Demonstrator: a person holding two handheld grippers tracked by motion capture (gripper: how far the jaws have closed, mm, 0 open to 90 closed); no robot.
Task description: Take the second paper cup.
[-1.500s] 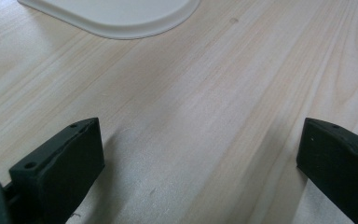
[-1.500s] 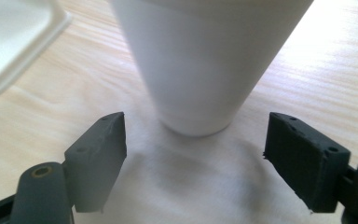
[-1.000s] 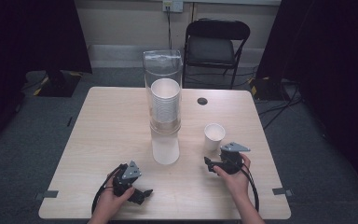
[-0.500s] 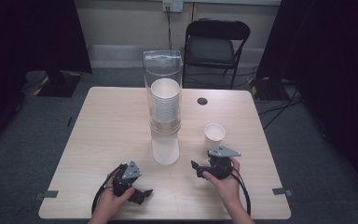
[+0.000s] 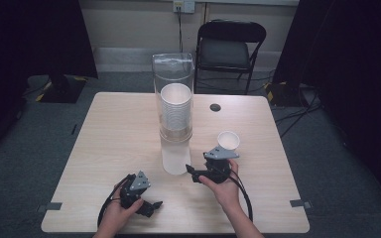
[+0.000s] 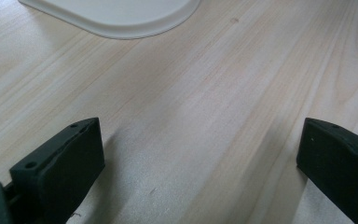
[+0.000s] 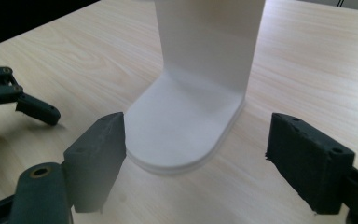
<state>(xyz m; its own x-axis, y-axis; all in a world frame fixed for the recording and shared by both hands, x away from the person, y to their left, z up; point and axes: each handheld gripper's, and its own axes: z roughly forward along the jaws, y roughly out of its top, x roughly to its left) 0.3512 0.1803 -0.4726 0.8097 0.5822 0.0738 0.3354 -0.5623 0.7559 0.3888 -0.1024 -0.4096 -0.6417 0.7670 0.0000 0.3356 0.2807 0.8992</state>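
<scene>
High view: right gripper (image 5: 192,173) low over table (image 5: 114,134), jaws pointing at white base (image 5: 174,159) of cup dispenser (image 5: 173,94), just short of it. Loose cup (image 5: 228,141) just behind gripper. Left gripper (image 5: 149,206) on table, well apart from base.

Left gripper view: jaws wide, bare wood between; base edge (image 6: 116,18) ahead.

Right gripper view: jaws apart, just reopening, nothing gripped; base foot (image 7: 182,126) straight ahead between them; left gripper (image 7: 18,100) to left.
</scene>
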